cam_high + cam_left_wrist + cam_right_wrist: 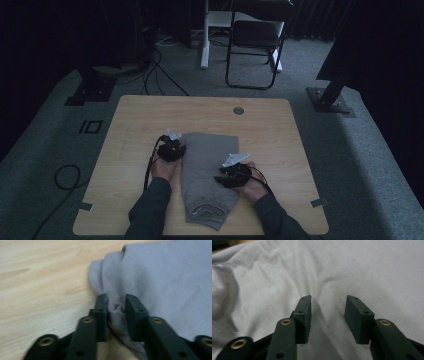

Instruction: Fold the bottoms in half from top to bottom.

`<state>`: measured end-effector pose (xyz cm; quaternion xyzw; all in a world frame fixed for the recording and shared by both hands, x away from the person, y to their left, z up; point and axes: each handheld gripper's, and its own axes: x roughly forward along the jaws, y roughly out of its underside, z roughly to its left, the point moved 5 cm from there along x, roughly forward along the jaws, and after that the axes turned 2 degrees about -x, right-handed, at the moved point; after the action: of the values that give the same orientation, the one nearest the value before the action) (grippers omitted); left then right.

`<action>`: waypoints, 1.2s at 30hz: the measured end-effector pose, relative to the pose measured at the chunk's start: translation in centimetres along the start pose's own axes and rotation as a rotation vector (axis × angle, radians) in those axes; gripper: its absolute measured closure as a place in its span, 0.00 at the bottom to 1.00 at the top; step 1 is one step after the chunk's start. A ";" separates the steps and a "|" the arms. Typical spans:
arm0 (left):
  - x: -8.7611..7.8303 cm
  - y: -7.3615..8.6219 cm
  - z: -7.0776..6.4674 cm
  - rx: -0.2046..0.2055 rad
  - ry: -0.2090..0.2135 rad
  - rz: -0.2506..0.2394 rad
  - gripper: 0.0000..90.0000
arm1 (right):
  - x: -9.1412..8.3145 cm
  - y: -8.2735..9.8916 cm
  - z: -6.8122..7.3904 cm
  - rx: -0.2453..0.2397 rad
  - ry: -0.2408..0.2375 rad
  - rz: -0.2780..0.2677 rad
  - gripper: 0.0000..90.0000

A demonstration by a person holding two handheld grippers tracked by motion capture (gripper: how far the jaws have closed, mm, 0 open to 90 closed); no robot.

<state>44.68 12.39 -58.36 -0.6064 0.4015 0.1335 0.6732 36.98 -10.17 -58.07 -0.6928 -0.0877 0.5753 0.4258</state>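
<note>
High view has the folded grey garment (pixel 206 175) lying mid-tabletop (pixel 270 130), one claw on each side. Left claw (pixel 116 305) has pinched a bunched bit of the cloth's left edge, so it looks like the grab step for another fold. Right claw (pixel 327 315) hovers spread over the fabric, nothing between its pads. Next, I'd guess, it needs to bite its own edge before both lift together.
</note>
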 end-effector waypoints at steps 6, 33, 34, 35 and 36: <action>-1.1 1.2 -0.3 0.008 0.006 0.006 0.92 | 0.3 -1.2 -2.2 0.062 0.146 -0.037 0.58; 1.1 -3.7 2.2 -0.100 0.006 -0.035 0.82 | 1.7 -2.9 -7.2 0.175 0.273 -0.040 0.61; 1.3 -3.7 2.1 -0.109 0.015 -0.035 0.81 | 1.7 -2.9 -7.3 0.176 0.275 -0.041 0.61; 1.4 -3.8 2.0 -0.115 0.029 -0.041 0.80 | 1.8 -2.9 -7.4 0.185 0.276 -0.039 0.61; 1.5 -3.8 1.8 -0.114 0.036 -0.042 0.79 | 1.8 -2.9 -7.5 0.188 0.278 -0.038 0.61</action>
<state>48.83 12.72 -56.79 -0.6544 0.3925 0.1308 0.6329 45.16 -10.95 -57.59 -0.7210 0.0132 0.4717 0.5074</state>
